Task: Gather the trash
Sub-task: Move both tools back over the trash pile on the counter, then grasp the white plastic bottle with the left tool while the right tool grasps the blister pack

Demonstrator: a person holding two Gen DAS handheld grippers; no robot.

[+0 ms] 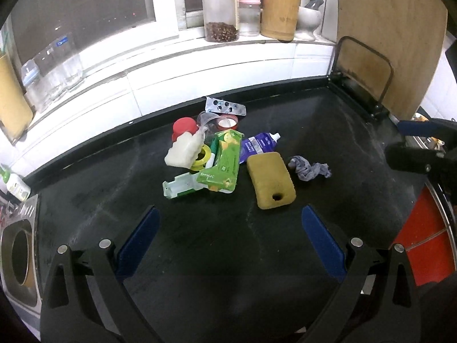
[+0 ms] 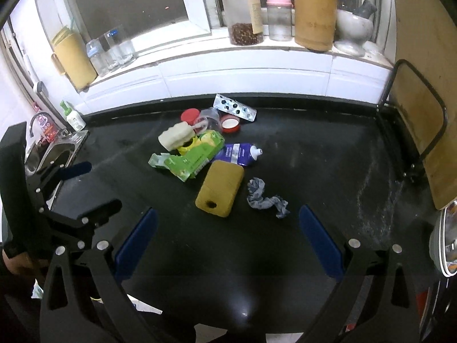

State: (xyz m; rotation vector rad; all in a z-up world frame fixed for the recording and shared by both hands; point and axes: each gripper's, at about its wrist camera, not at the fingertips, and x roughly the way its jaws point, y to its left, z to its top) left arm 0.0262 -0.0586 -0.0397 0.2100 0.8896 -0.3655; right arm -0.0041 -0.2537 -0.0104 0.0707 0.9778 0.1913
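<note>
A pile of trash lies mid-counter: a yellow sponge (image 1: 270, 181) (image 2: 220, 187), a crumpled grey rag (image 1: 310, 170) (image 2: 264, 198), a green carton (image 1: 224, 165) (image 2: 194, 157), a blue tube (image 1: 258, 145) (image 2: 240, 153), a pill blister (image 1: 225, 106) (image 2: 234, 107), a red cap (image 1: 185, 127) (image 2: 189, 115) and a white foam piece (image 1: 184, 151) (image 2: 175, 136). My left gripper (image 1: 230, 214) is open and empty, short of the pile. My right gripper (image 2: 228, 214) is open and empty, near the sponge and rag. The left gripper also shows in the right wrist view (image 2: 85, 188).
The black counter (image 1: 200, 243) ends at a white tiled sill with a jar (image 1: 220, 10), baby bottle (image 1: 249, 11) and utensil holder (image 1: 280, 14). A cutting board in a rack (image 1: 380, 43) stands right. A sink (image 1: 18, 254) lies left; a red bin (image 1: 422, 245) sits right.
</note>
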